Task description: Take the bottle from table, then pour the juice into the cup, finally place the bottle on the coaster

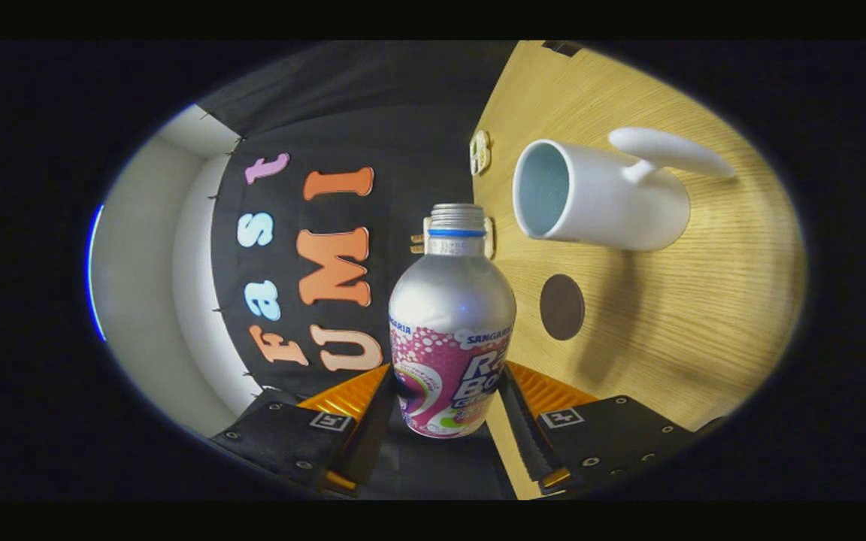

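Observation:
My gripper is shut on a silver bottle with a pink label, both fingers pressing its lower sides. The view is rolled sideways with the bottle, so the wooden table stands like a wall beside it. The bottle's uncapped mouth sits just short of the open rim of a white cup with a handle, a small gap between them. No liquid shows leaving the mouth. A round dark brown coaster lies on the table just beside the cup, close to the bottle's shoulder.
The black cloth wall fills the side behind the bottle, with a white wall past it. A small pale fitting sits at the table's far edge, and another one peeks out behind the bottle's neck.

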`<act>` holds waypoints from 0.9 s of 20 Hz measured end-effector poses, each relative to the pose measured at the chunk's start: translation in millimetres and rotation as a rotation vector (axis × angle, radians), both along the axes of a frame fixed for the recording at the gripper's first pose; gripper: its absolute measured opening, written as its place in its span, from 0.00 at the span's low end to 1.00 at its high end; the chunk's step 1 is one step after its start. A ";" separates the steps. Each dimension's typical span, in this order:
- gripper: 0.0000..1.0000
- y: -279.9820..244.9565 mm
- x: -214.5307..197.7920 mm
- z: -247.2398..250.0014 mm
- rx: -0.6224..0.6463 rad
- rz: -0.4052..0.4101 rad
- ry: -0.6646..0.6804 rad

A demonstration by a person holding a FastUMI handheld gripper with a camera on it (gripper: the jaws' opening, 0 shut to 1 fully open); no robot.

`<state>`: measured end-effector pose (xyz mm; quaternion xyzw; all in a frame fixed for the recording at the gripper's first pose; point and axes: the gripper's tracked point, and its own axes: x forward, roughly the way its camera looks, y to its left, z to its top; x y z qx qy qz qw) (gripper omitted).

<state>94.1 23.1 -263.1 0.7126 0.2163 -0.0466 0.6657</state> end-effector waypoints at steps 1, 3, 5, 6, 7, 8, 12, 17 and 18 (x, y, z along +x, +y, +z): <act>0.76 3.3 0.2 0.9 0.007 0.012 0.006; 0.76 0.7 3.5 13.5 0.074 -0.005 -0.011; 0.76 0.8 3.9 12.1 0.108 -0.019 -0.002; 0.76 0.6 4.1 11.0 0.120 -0.026 0.004; 0.76 -1.5 4.4 14.5 0.142 -0.038 0.002; 0.76 -3.5 5.5 18.8 0.172 -0.050 -0.004; 0.76 -6.1 8.2 28.0 0.236 -0.081 -0.008; 0.76 -12.9 8.0 46.6 0.346 -0.132 -0.028; 0.76 -12.6 7.0 47.1 0.354 -0.134 -0.026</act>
